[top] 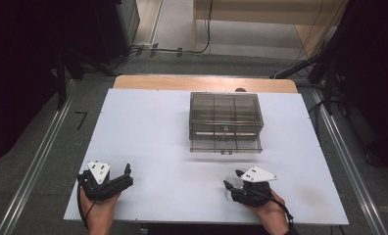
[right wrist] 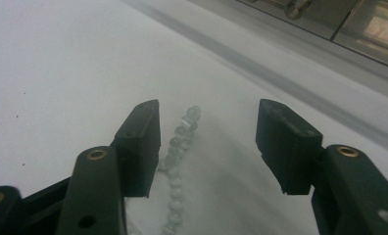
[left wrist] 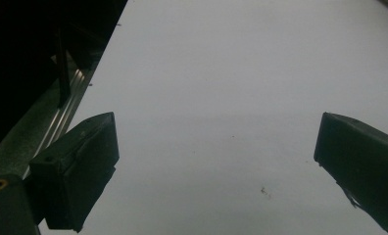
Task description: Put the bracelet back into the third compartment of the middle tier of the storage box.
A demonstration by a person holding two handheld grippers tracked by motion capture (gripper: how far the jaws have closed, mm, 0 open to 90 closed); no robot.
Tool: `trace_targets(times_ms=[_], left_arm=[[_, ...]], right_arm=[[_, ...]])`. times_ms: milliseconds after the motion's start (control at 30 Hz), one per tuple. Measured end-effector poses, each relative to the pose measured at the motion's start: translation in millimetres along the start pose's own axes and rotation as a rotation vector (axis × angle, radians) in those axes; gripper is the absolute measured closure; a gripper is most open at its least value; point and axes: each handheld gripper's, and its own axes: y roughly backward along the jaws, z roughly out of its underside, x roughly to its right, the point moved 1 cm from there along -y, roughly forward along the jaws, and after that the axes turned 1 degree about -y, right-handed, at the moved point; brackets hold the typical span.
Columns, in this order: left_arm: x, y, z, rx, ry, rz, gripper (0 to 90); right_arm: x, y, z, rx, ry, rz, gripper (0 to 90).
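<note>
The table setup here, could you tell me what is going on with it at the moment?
A person holds a tool in each hand at the near edge of a white table. The right tool is open, its jaws standing either side of a string of pale beads lying on the table. The left tool is open over bare surface, holding nothing. A clear plastic drawer box sits farther back, untouched.

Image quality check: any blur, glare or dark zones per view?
High view: white table evenly lit, surroundings dark. Left gripper view: dim, soft, black upper-left corner. Right gripper view: bead string slightly blurred, the clear drawer box out of focus.
</note>
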Motion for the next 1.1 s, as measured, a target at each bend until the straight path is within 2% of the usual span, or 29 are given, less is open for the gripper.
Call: trace_targets(times_ms=[267, 367, 467, 700, 733, 1100], left_arm=[[-0.4, 0.6, -0.1, 0.003, 0.004, -0.003, 3.5], [-0.8, 0.7, 0.0, 0.003, 0.004, -0.002, 3.5], [-1.2, 0.9, 0.1, 0.002, 0.003, -0.002, 3.5], [-0.8, 0.8, 0.1, 0.003, 0.004, -0.002, 3.6], [-0.9, 0.8, 0.1, 0.003, 0.003, -0.001, 3.6], [-1.0, 0.9, 0.0, 0.005, 0.005, 0.0, 3.6]], right_arm=[[-2.6, -2.7, -0.3, -0.011, 0.011, -0.022, 55.2], [-2.8, -4.0, 0.0, -0.015, 0.018, -0.021, 64.4], [-2.7, -4.0, -0.1, -0.013, 0.017, -0.021, 69.7], [-1.6, -4.2, 0.0, -0.017, 0.013, -0.027, 76.6], [-1.5, -4.0, -0.1, -0.016, 0.013, -0.028, 79.9], [0.9, 0.7, -2.0, 0.008, -0.01, -0.038, 82.9]])
